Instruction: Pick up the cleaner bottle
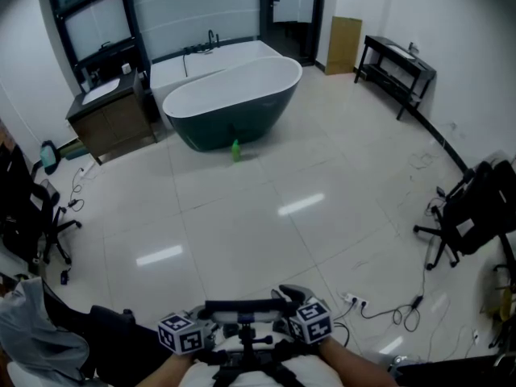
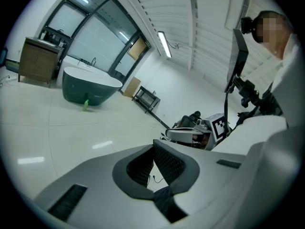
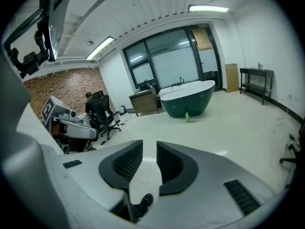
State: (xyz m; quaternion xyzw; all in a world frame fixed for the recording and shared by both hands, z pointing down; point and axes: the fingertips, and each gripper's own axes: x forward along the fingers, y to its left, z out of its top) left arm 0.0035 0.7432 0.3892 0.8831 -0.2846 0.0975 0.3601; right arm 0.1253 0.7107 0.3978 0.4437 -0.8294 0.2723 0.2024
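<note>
Left tongs [image 2: 153, 151] closed and empty in the foreground, dark green bathtub [image 2: 90, 86] far across the glossy floor [image 2: 57, 132], green cleaner bottle [image 2: 86, 104] upright just before the bathtub, wooden cabinet [image 2: 40, 63] left of the bathtub, black side table [image 2: 147, 99] to its right

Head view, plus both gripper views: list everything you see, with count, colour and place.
cleaner bottle: one, green, upright on the floor in front of the bathtub
bathtub: one, dark green outside and white inside, far centre
cabinet: one, brown wood, left of the bathtub
side table: one, black, along the right wall
board: one, tan, leaning on the far wall
office chairs: two, black, one at each side edge
cables: several, black, floor at lower right
left gripper: one, grey, jaws shut, empty
right gripper: one, grey, jaws open, empty
</note>
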